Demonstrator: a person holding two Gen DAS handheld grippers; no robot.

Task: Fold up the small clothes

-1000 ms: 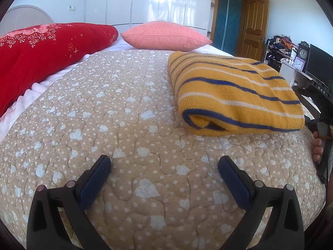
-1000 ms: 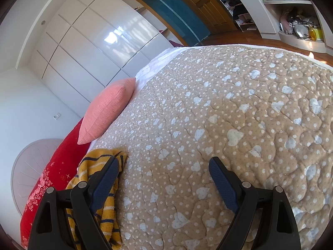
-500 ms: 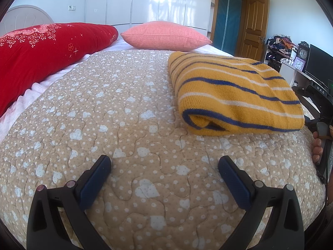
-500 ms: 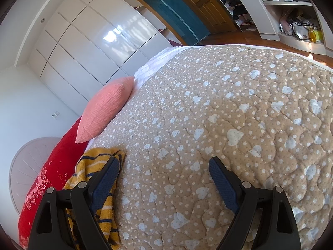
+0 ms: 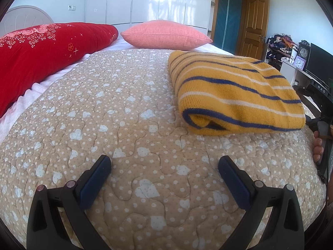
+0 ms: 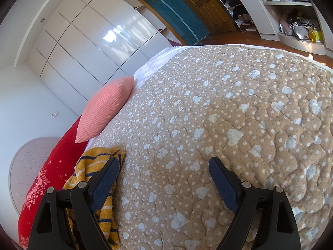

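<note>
Over the quilt (image 5: 129, 108), both claws, left (image 5: 164, 164) and right (image 6: 164, 166), gape wide, holding nothing.

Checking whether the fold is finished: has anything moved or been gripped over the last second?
Nothing visibly changed. The folded yellow knit sweater with blue and white stripes lies on the beige quilted bedspread, and both tongs, left and right, hang open and empty.

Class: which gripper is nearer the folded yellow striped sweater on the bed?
Right. The right gripper has one finger directly beside the sweater; the left gripper hangs apart over bare quilt.
</note>
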